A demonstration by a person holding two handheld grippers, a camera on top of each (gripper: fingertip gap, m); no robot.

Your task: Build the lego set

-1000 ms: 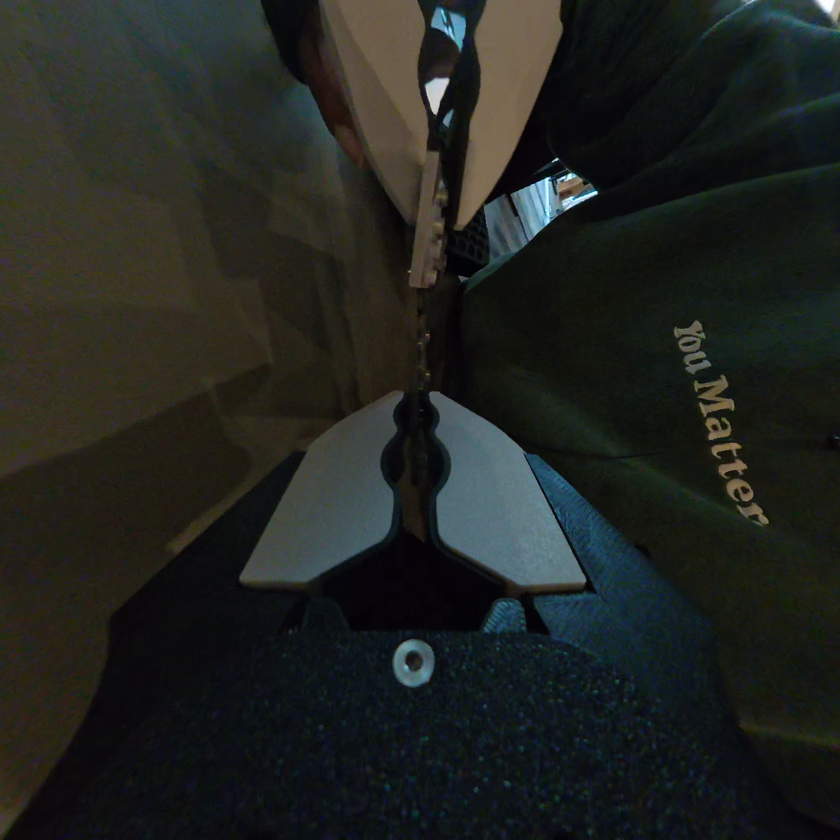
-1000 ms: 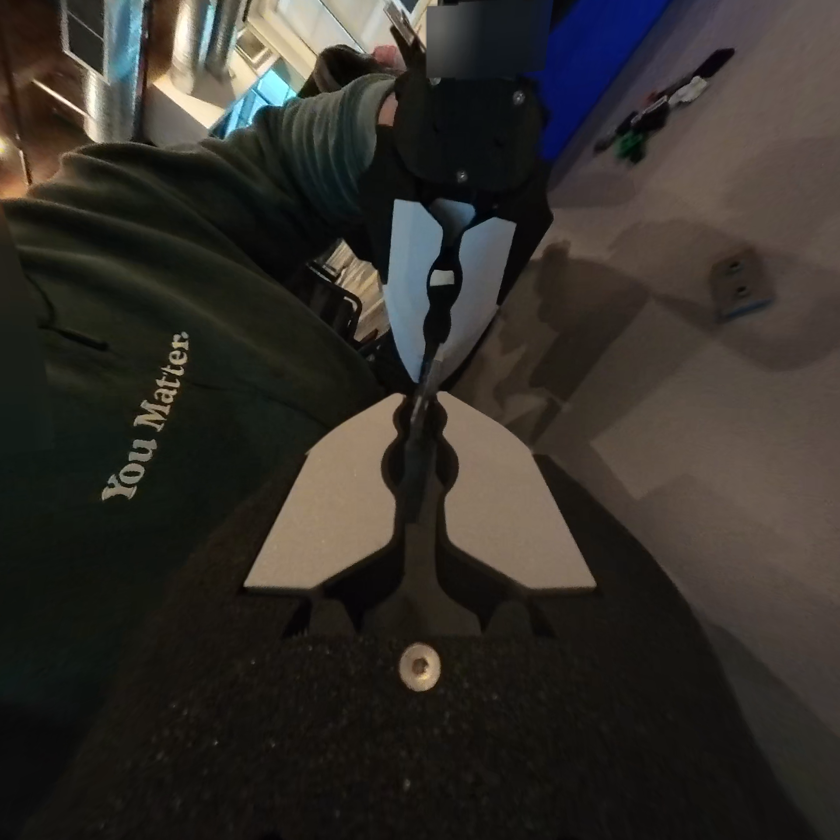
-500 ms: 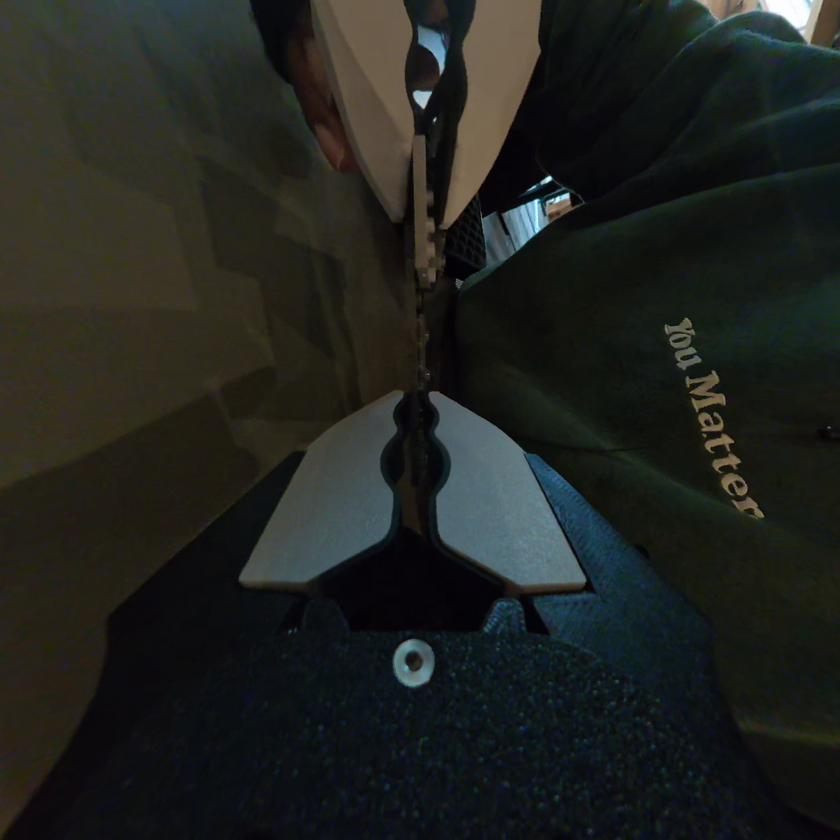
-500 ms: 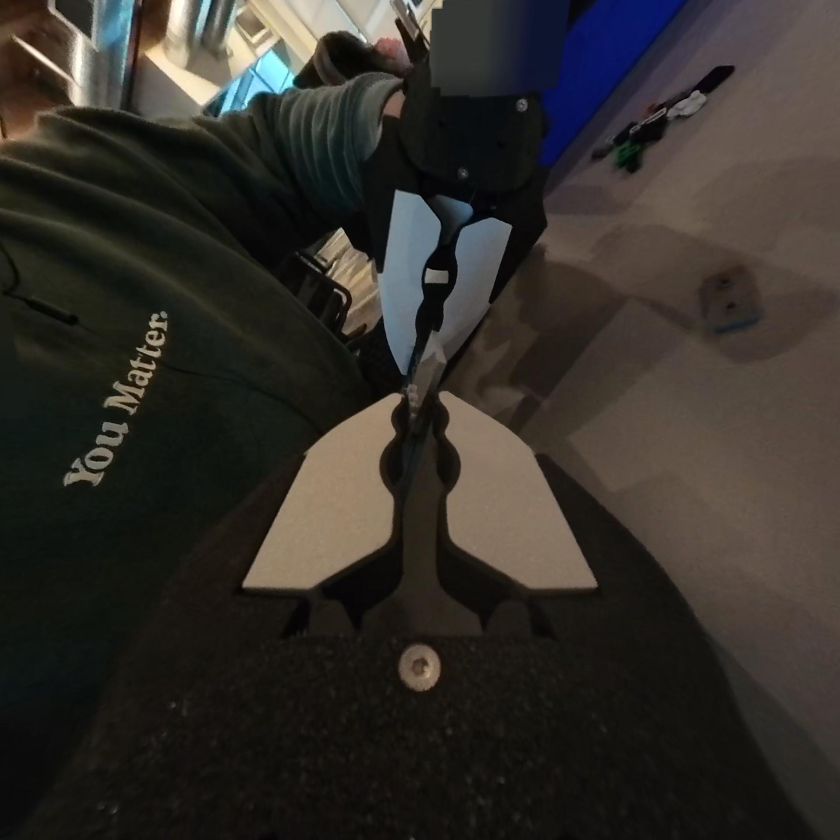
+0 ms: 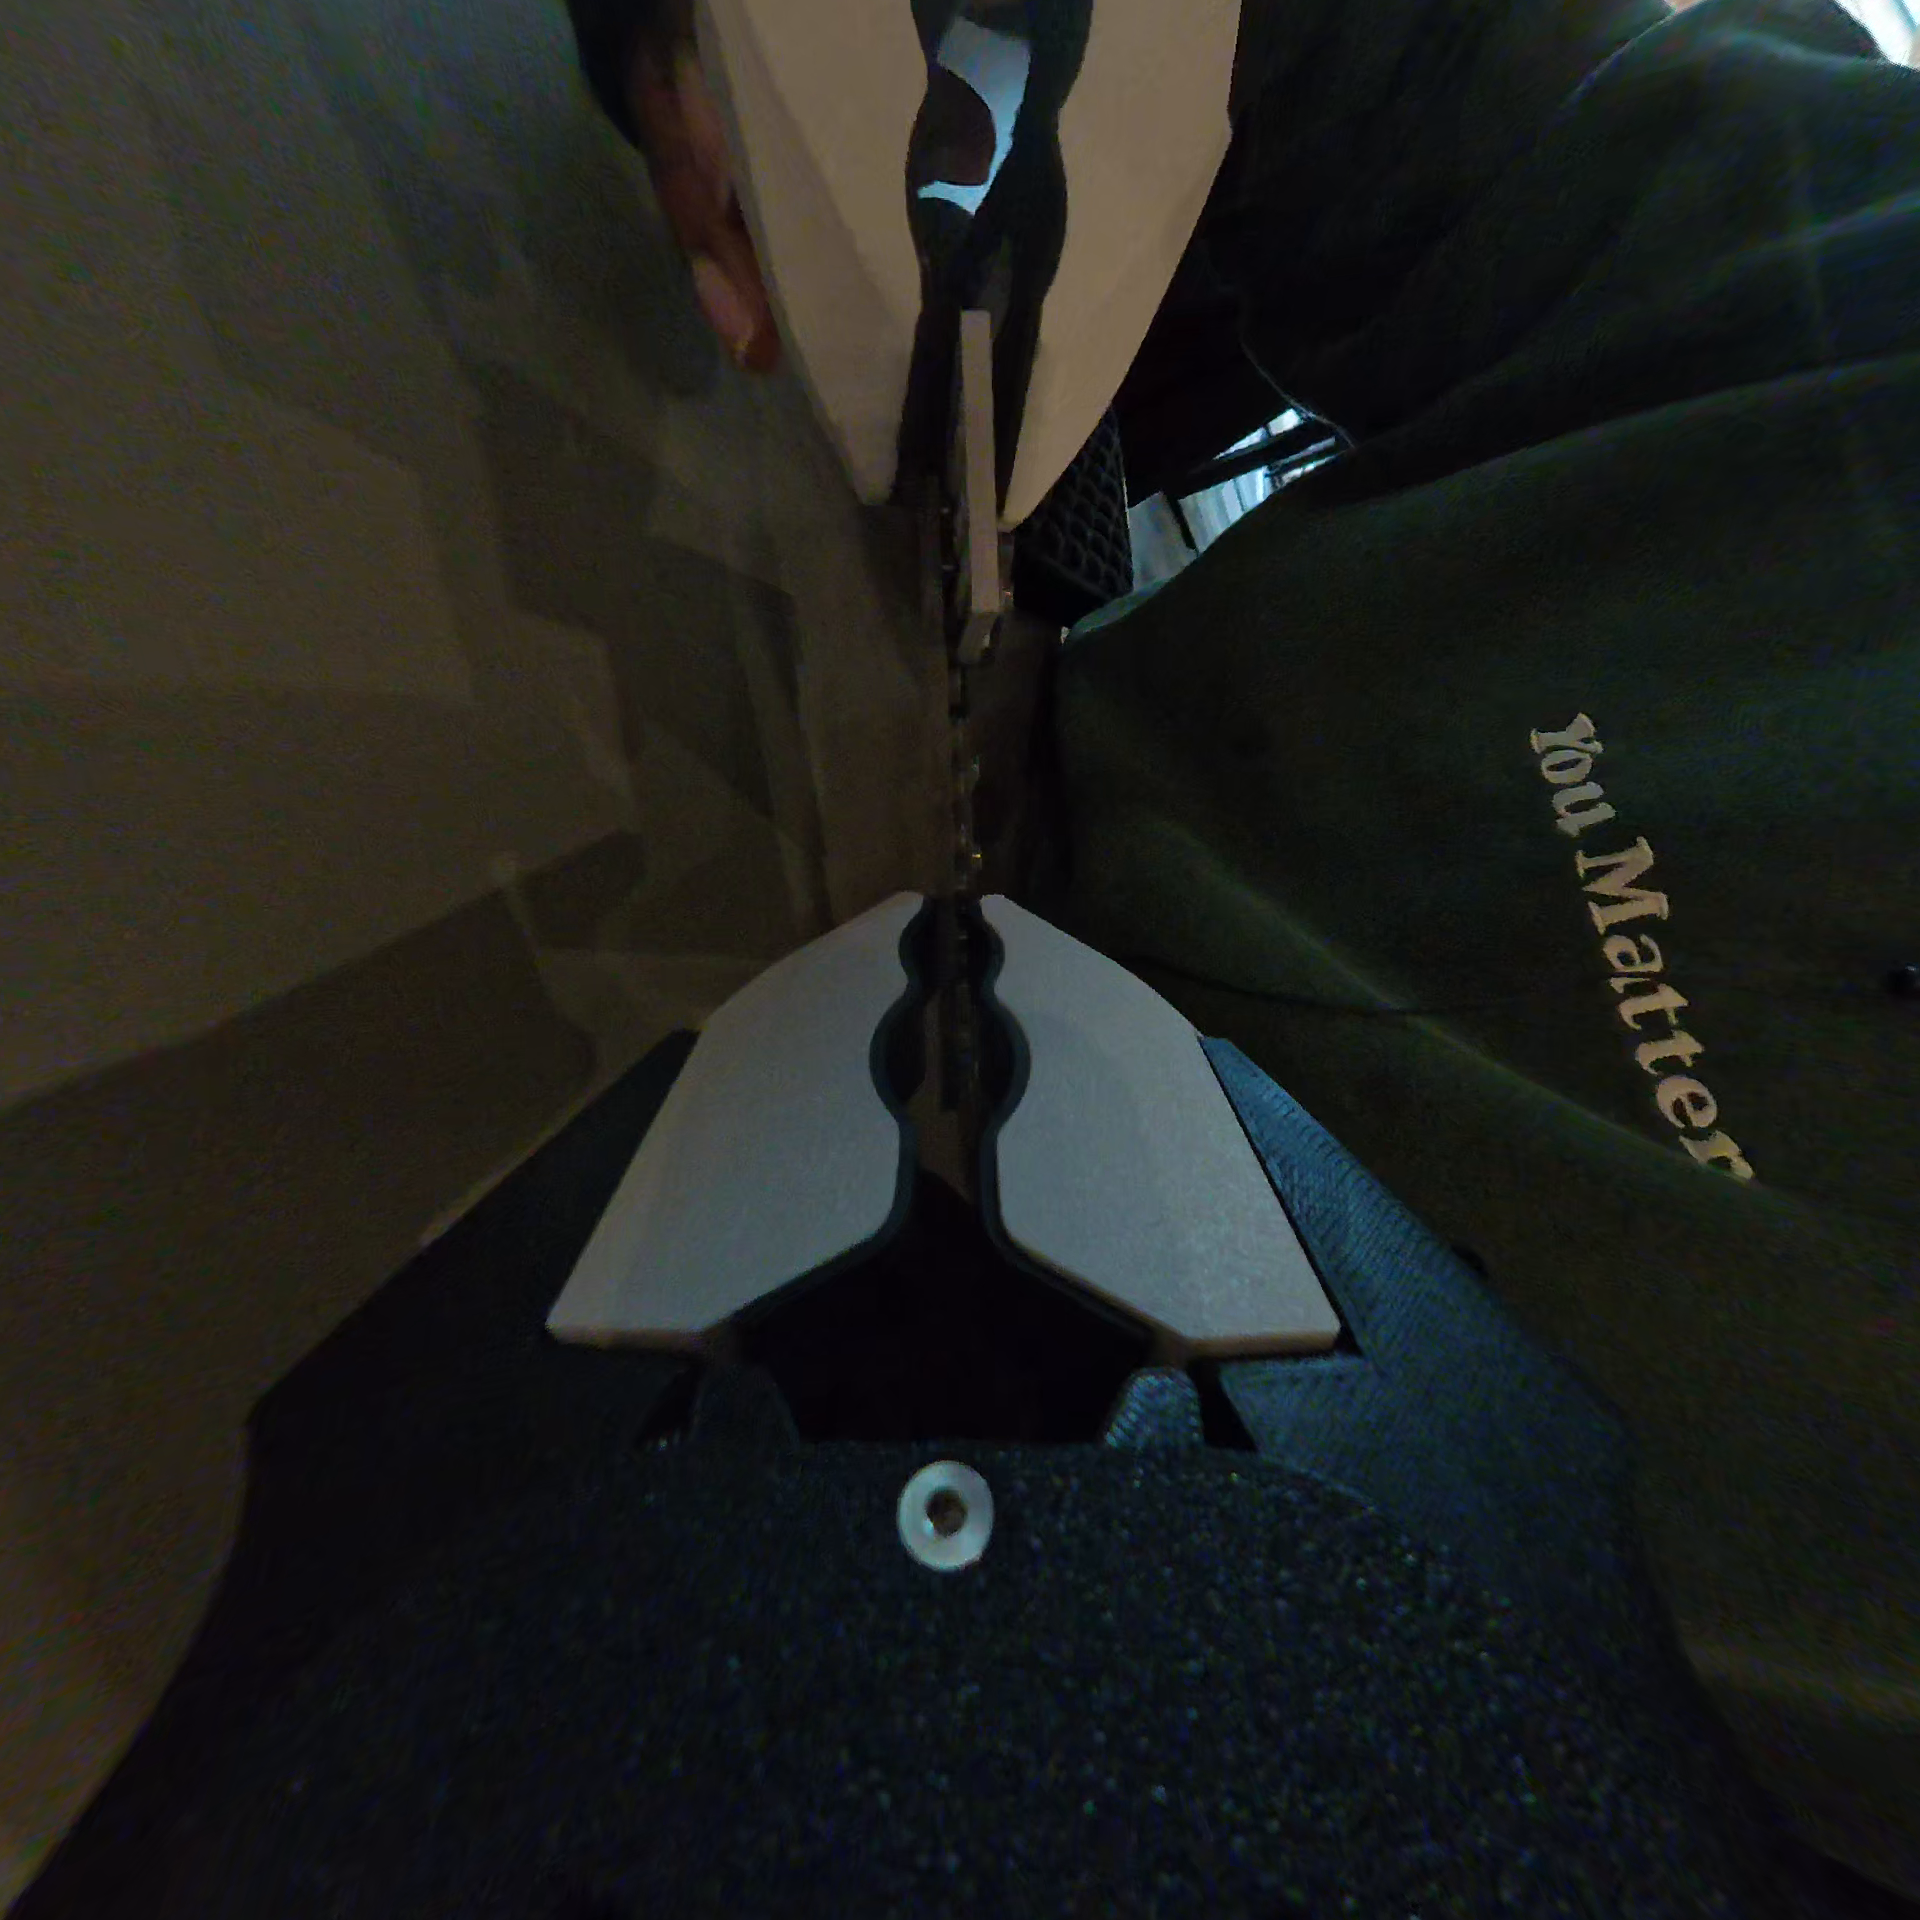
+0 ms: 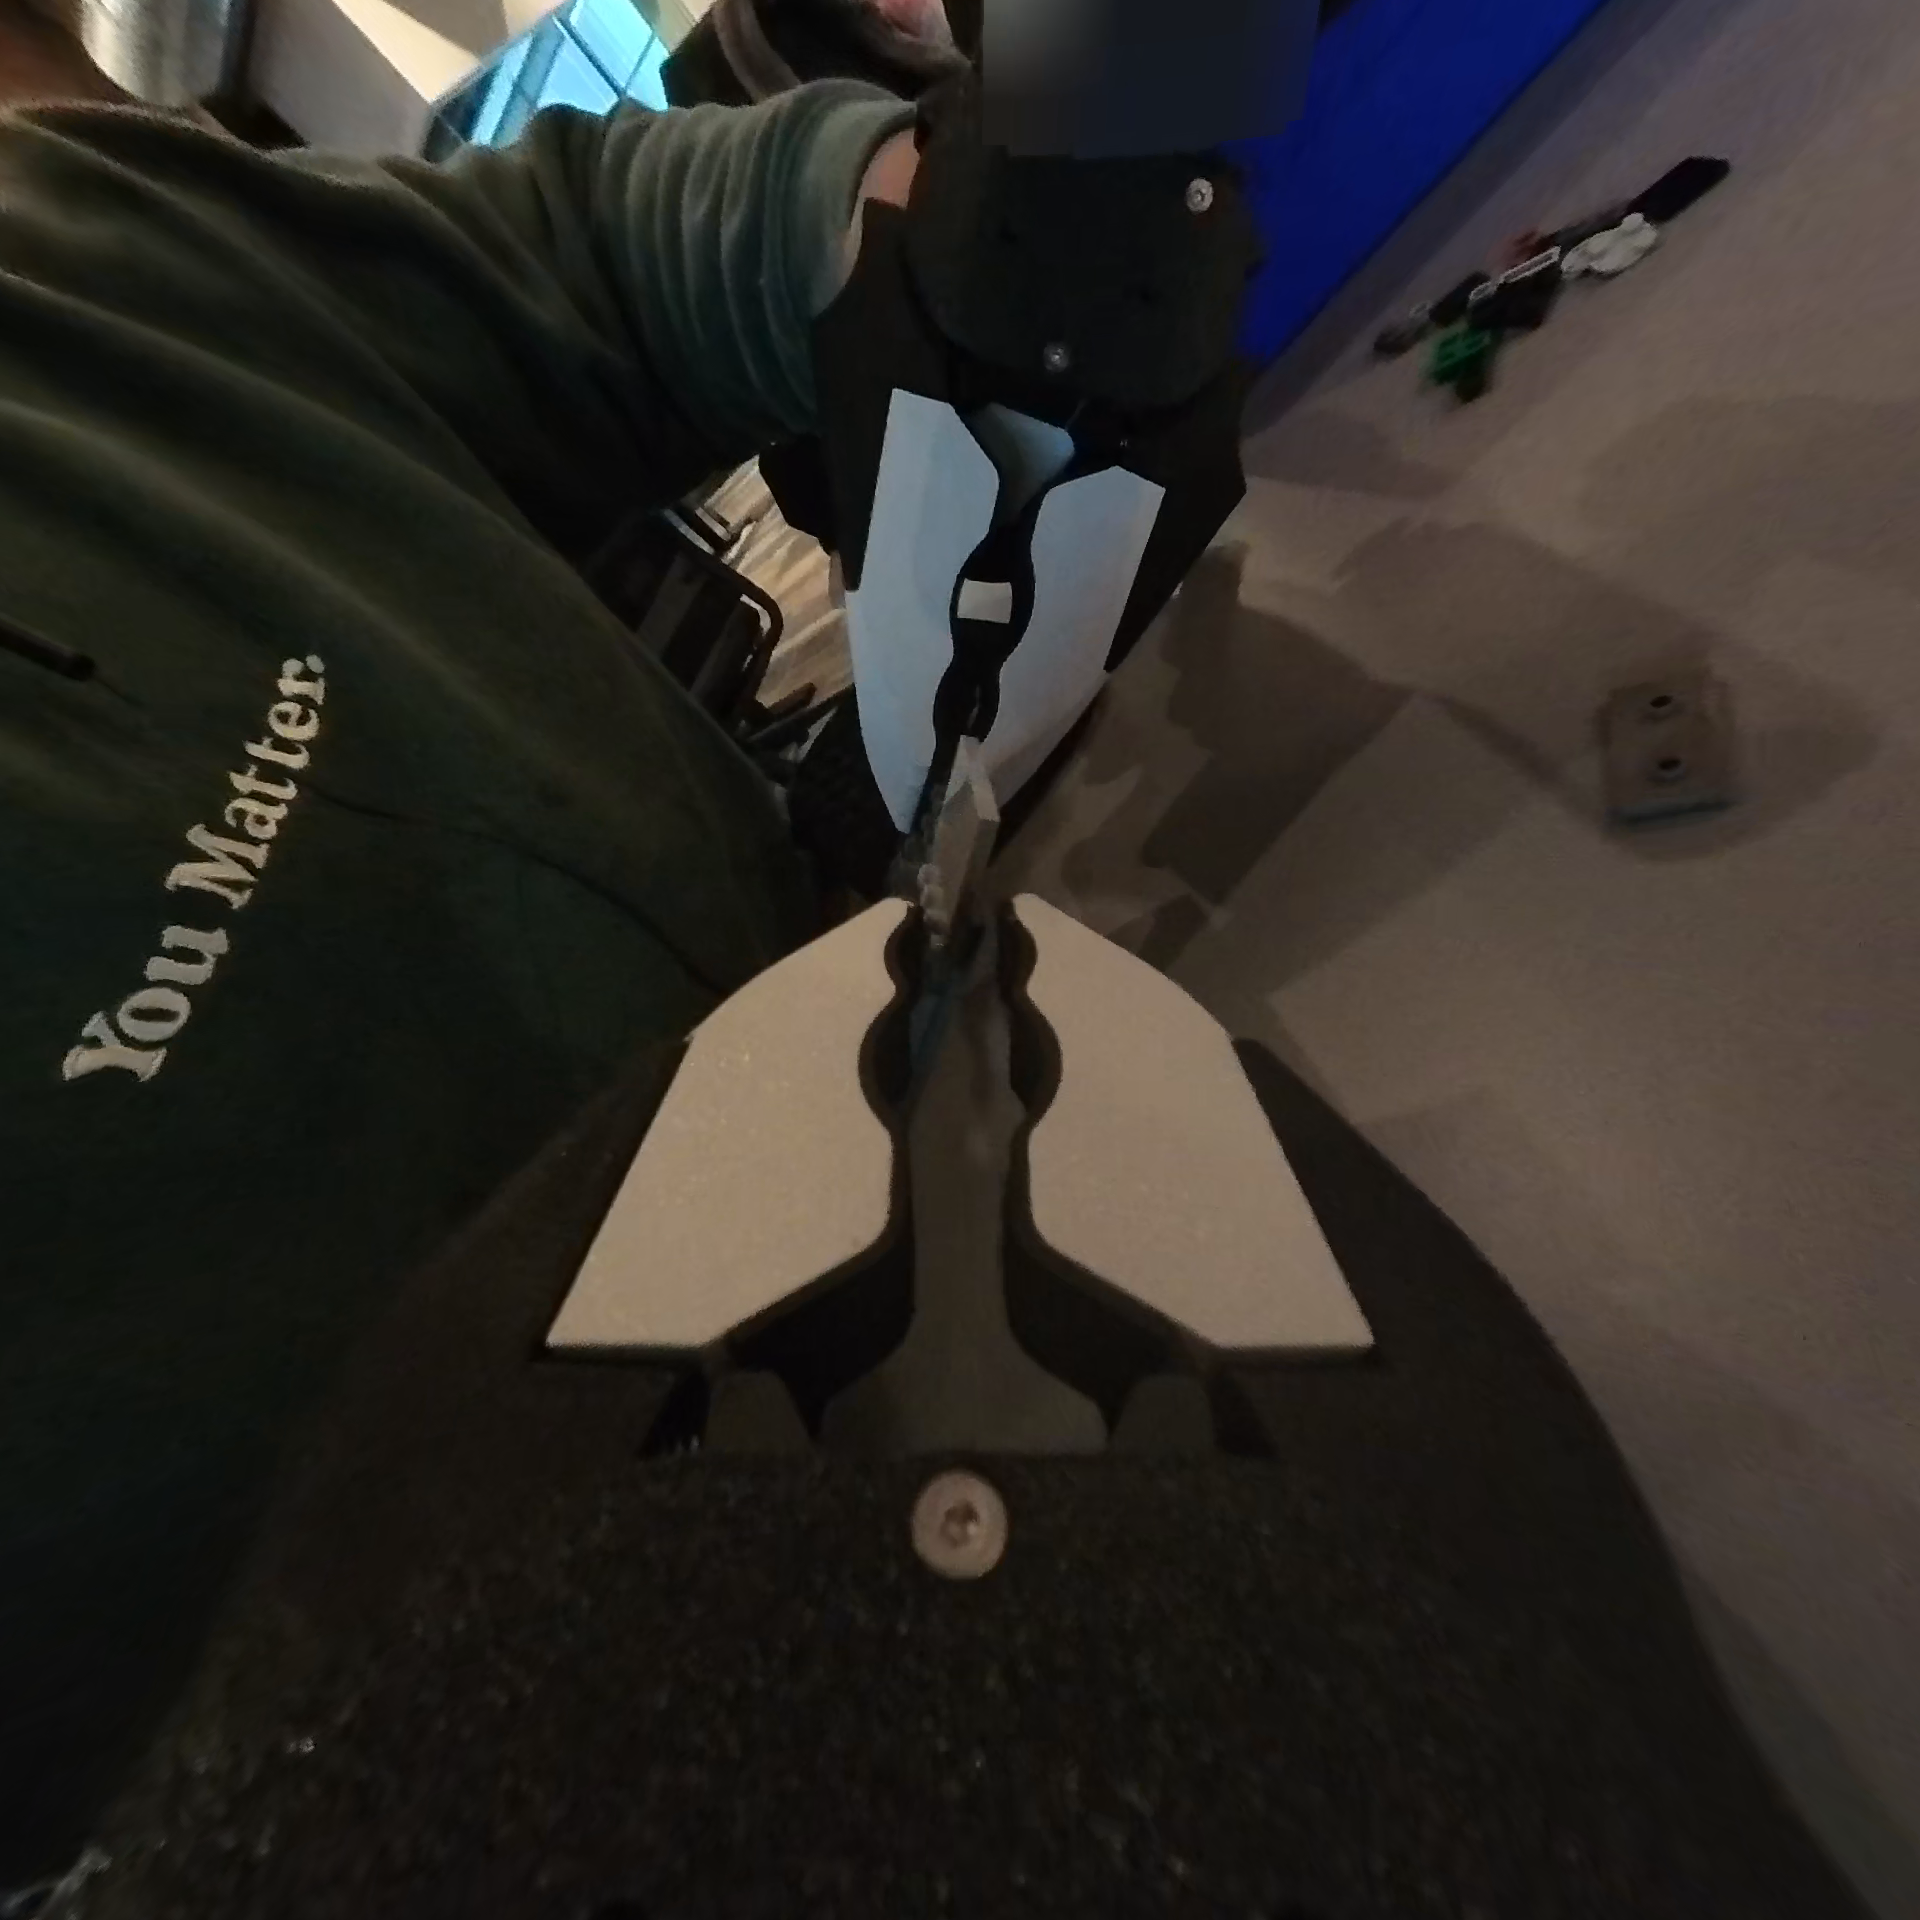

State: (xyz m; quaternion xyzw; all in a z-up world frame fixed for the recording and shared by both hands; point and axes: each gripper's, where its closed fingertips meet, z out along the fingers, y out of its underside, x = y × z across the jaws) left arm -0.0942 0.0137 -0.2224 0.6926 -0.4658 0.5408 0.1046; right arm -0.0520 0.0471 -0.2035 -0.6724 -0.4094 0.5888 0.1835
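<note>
Left gripper point(image 5: 951, 914) jaws pinch a dark studded plate point(image 5: 961, 790); right gripper point(image 6: 961, 920) jaws pinch a grey plate point(image 6: 966, 821). Misaligned studs could skew the press.

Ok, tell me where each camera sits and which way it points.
Left wrist view: sits on the left claw, looking along its fingers at the right claw facing it tip to tip; a thin dark studded plate spans both; green sweatshirt at right.
Right wrist view: sits on the right claw, facing the left claw; a light grey plate lies against the dark one; sleeve, grey table and scattered pieces beyond.
Shared: both claws, the plates, the sweatshirt.
</note>
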